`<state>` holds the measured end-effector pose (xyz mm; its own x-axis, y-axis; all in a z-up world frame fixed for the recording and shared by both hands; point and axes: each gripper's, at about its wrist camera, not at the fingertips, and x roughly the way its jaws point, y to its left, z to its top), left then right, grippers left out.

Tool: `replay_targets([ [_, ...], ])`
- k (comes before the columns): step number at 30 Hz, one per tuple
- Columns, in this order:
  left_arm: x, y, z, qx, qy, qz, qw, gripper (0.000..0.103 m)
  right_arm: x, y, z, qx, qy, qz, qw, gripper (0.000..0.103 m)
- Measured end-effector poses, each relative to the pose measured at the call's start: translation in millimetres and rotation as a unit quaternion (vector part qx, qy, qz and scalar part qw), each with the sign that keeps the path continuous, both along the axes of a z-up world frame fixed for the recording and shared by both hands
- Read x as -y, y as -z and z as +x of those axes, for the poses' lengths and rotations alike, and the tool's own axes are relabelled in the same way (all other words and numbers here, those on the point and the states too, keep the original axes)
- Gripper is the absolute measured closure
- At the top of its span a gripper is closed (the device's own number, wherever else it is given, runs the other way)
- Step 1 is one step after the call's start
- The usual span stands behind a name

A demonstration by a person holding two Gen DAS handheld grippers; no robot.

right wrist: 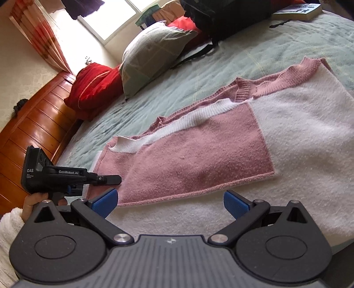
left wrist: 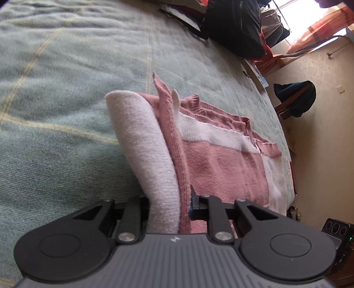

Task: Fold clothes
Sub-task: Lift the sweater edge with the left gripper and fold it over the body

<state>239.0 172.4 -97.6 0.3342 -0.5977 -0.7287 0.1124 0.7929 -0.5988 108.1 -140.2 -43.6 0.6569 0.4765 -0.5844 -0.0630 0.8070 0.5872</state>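
A pink and white knit sweater (left wrist: 221, 164) lies partly folded on the green bedspread (left wrist: 66, 88). My left gripper (left wrist: 169, 206) is shut on a lifted fold of it; a thick white and pink band of cloth rises from between its fingers. In the right wrist view the same sweater (right wrist: 199, 155) lies flat, pink panel over white. My right gripper (right wrist: 170, 201) hovers open just above the white part, its blue pads (right wrist: 104, 202) wide apart with nothing between them. The left gripper (right wrist: 110, 179), held by a hand, sits at the sweater's left end.
A grey-green pillow (right wrist: 152, 53), a red cushion (right wrist: 95, 88) and a black bag (right wrist: 221, 20) lie near the wooden headboard (right wrist: 39, 124). A book (right wrist: 298, 11) rests at the far edge. Beyond the bed's edge stands a chair (left wrist: 296, 99) draped with dark cloth.
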Motion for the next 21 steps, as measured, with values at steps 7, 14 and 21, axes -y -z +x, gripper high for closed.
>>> replay_targets([
  [7, 23.7, -36.8, -7.4, 0.019, 0.005, 0.048, 0.9987, 0.084, 21.4, -6.4, -11.8, 0.021, 0.007, 0.021, 1.000, 0.000],
  [14, 60.5, -73.2, -16.7, 0.042, 0.014, 0.093, 0.9947, 0.084, 48.7, -11.1, -26.9, 0.043, 0.012, 0.048, 0.998, 0.000],
  [21, 92.5, -96.8, -22.5, 0.049, 0.004, 0.127, 0.9908, 0.084, 59.0, -16.0, -37.9, 0.049, -0.057, 0.045, 0.996, 0.000],
])
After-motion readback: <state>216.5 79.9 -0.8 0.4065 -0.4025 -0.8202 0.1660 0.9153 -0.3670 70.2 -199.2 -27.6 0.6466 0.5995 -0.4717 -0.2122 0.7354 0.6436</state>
